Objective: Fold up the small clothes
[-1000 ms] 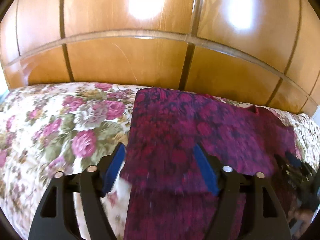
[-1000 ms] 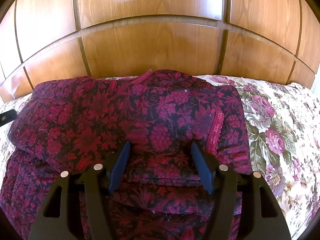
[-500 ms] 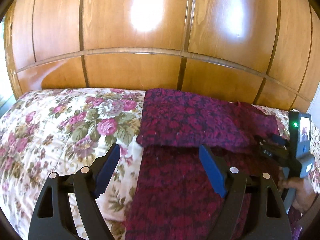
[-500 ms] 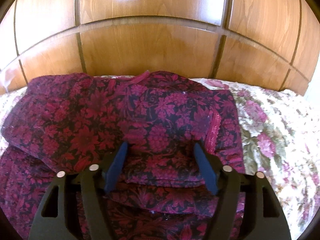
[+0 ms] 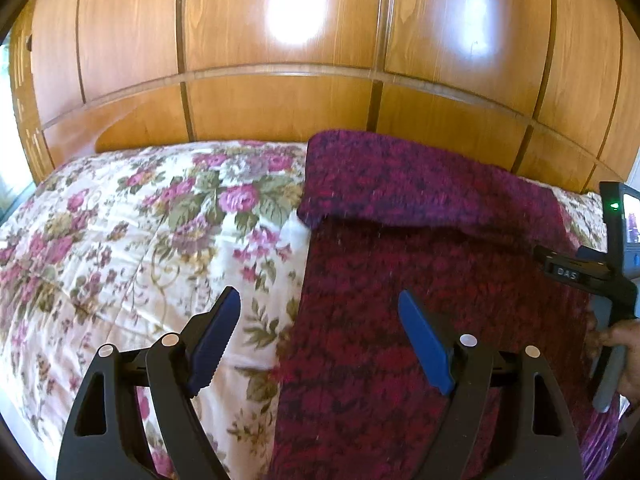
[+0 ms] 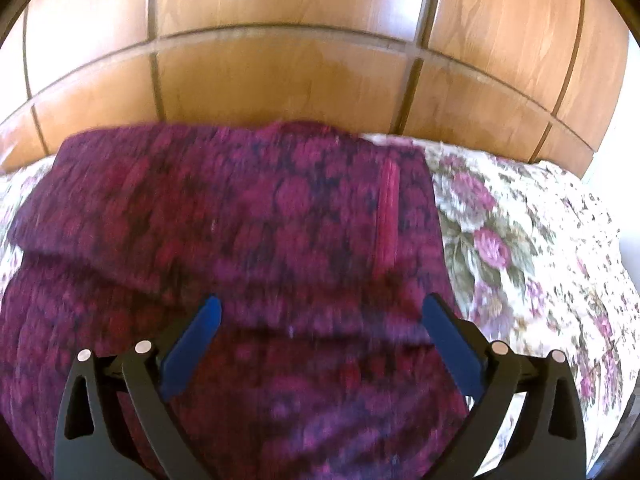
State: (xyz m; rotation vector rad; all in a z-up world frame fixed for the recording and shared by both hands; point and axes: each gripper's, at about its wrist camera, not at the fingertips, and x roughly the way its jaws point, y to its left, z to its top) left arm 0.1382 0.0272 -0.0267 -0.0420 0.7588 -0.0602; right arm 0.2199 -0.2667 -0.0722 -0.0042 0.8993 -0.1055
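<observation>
The dark red floral garment (image 5: 420,272) lies flat on the bed (image 5: 132,240), on its flowered cover, reaching up to the wooden headboard (image 5: 280,112). Its far end is already doubled back toward the near side, so a thick folded band (image 6: 224,216) sits across the top with a single layer running down toward the person. The long axis looks to run from the headboard toward the person, though the near end is cut off below both views. The left gripper (image 5: 320,336) hangs above the garment's left edge, fingers spread wide and holding nothing; one finger is over the bedcover and the other over the cloth. The right gripper (image 6: 318,344) is likewise spread and empty, hovering over the cloth just short of the folded band's near edge, with the garment's right border and its pink trim strip (image 6: 388,208) slightly to its outer side. Each hand is about as near to its own side as the other. I'd judge the next fold wants both sets of fingers down on matching points, or the layers will skew.
</observation>
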